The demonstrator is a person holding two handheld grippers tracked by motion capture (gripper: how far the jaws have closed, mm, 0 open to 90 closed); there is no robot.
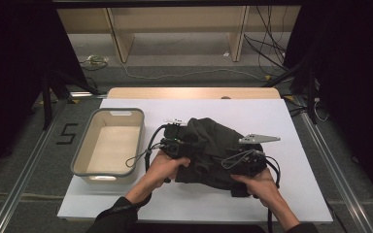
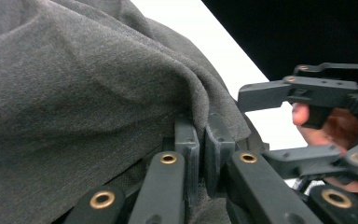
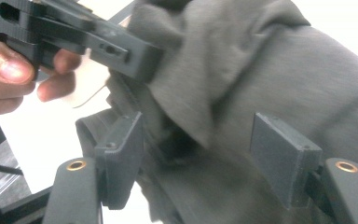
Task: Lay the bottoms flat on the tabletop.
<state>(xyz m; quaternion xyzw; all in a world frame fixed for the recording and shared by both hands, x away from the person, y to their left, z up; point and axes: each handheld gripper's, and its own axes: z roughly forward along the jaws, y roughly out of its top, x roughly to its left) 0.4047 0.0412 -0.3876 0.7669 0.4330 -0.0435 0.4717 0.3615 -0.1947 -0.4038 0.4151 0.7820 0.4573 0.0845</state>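
Note:
A crumpled dark grey garment point(image 1: 213, 145) lies in the middle of the white table top point(image 1: 272, 121). My left gripper point(image 1: 180, 141) is at the garment's left edge; in the left gripper view its jaws point(image 2: 204, 140) are shut on a fold of the grey cloth point(image 2: 74, 84). My right gripper point(image 1: 248, 160) sits at the garment's right front part. In the right gripper view it point(image 3: 200, 149) stands open, jaws wide apart, with bunched cloth point(image 3: 270, 70) between and behind them. The left gripper point(image 3: 74, 32) and its hand show at the upper left there.
A grey rectangular bin point(image 1: 82, 150) stands on the table, left of the garment and close to my left hand. White table surface stretches behind and right of the garment. Beyond the table are a wooden frame point(image 1: 175, 24) and floor cables.

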